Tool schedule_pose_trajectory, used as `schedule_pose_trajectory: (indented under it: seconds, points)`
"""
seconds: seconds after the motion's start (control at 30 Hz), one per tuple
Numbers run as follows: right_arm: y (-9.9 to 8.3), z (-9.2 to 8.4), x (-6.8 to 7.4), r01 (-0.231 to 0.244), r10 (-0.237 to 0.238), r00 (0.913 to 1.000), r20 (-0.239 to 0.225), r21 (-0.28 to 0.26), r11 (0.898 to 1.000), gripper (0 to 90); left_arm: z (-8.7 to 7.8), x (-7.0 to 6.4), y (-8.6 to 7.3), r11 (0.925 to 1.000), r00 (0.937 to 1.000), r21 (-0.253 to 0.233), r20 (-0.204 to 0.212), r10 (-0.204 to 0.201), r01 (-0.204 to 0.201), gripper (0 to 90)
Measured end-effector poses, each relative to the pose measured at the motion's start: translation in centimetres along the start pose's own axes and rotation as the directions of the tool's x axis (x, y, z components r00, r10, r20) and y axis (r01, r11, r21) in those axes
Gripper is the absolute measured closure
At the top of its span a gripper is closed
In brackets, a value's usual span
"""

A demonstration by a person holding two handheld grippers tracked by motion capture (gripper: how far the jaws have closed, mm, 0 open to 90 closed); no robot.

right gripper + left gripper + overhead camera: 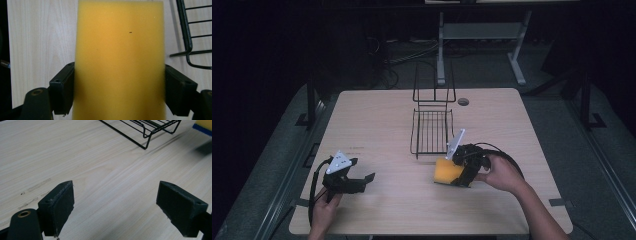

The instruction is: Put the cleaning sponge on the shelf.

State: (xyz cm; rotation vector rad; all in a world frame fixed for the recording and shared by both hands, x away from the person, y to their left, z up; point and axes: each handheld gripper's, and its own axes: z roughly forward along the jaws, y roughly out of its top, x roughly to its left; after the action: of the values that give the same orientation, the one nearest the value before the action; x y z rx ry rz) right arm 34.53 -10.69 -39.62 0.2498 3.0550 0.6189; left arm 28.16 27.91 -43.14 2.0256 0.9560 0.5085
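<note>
Beside the wire rack [432,131], right gripper [119,82] clamping sponge [120,60]

A black wire rack [432,131] is sitting mid-table [377,120] — just beside its near end, the right gripper [457,175] is holding a yellow sponge [446,171].

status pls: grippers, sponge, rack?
Left gripper open, nothing between the jaws. Right gripper shut on sponge, near side of rack. Nothing blocking.
</note>
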Motion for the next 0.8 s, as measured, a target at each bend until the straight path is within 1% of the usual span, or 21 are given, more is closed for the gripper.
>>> schedule_pose_trajectory:
  seconds: [0.1,0.27,0.33,0.4,0.43,0.5,0.67,0.8]
  points:
    - [0.2,-0.1,-0.2,0.002,-0.002,1.0,0.007,0.003,1.0,22.6,0.0,0.1,0.0,1.0,1.0,-0.002,0.0,-0.006,0.006,14.2]
    - [0.9,-0.4,-0.7,0.003,-0.003,1.0,0.004,0.008,1.0,22.6,0.0,0.1,-0.1,1.0,1.0,-0.006,-0.004,-0.007,0.007,14.2]
    - [1.3,-0.4,-1.2,0.011,-0.011,0.9999,0.003,0.006,1.0,22.5,0.0,0.2,-0.1,1.0,1.0,-0.004,-0.006,-0.008,0.008,14.2]
    - [1.4,-0.3,-1.5,0.009,-0.009,0.9999,0.008,0.014,1.0,22.5,0.0,0.2,-0.1,0.9999,0.9999,-0.005,-0.005,-0.009,0.009,14.2]
    - [1.4,-0.3,-1.6,0.001,-0.001,1.0,0.01,0.017,1.0,22.5,0.0,0.2,-0.1,0.9999,0.9999,-0.006,-0.005,-0.009,0.009,14.2]
    - [1.5,-0.2,-1.8,0.003,-0.003,1.0,0.008,0.018,1.0,22.5,-0.1,0.1,-0.1,1.0,1.0,-0.006,-0.004,-0.007,0.007,14.2]
    - [1.9,-0.1,-1.9,0.008,-0.008,0.9999,0.006,0.028,1.0,22.6,-0.1,0.1,-0.1,0.9999,1.0,-0.011,-0.002,-0.006,0.006,14.2]
    - [2.0,-0.2,-2.1,0.011,-0.011,0.9999,0.004,0.019,1.0,22.6,-0.1,0.1,-0.1,0.9999,1.0,-0.009,-0.002,-0.006,0.006,14.2]
